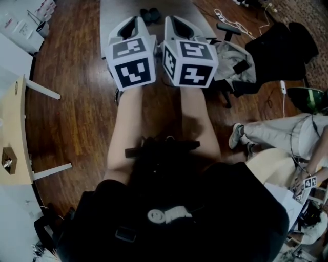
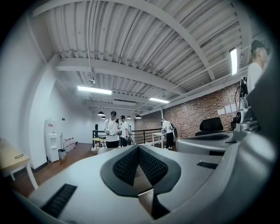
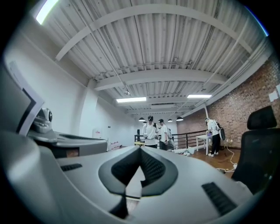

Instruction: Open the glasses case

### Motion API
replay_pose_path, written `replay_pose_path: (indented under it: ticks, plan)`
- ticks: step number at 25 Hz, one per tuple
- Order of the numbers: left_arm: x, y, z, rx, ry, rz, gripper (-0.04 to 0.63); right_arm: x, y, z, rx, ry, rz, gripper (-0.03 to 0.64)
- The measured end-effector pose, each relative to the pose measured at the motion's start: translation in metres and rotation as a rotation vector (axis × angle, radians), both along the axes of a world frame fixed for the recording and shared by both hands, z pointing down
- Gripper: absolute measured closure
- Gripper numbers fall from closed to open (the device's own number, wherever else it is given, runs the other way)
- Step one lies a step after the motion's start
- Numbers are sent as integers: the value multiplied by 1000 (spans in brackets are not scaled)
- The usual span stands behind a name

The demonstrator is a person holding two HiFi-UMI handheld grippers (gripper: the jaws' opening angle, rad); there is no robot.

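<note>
In the head view both grippers are held up side by side, pointing level and away from me. My left gripper [image 1: 134,21] and right gripper [image 1: 173,21] each carry a marker cube and are shut with nothing between the jaws. Just beyond their tips a small dark object [image 1: 149,14], possibly the glasses case, lies on a grey table [image 1: 113,13]. The left gripper [image 2: 138,147] in its own view shows its ribbed pads closed tip to tip on nothing. The right gripper [image 3: 141,148] in its own view looks the same. Neither gripper view shows the case.
An office chair draped with clothes [image 1: 233,66] stands right of the grey table, with cables on the wooden floor behind it. A seated person's legs [image 1: 277,130] are at the right. A light wooden table [image 1: 13,133] is at the left. People [image 2: 112,129] stand far off.
</note>
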State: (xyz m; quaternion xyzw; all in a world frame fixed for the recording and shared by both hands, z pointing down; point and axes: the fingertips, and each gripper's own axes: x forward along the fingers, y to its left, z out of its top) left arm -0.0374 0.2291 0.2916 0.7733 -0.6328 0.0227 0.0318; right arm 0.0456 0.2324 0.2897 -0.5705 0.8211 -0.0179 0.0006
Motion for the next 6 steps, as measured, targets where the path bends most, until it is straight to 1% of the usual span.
replay_pose_path:
  ticks: [6]
  plan:
    - [-5,-4,2,-4,23,16,594,-8,-4,2,-5,-14,-17,617]
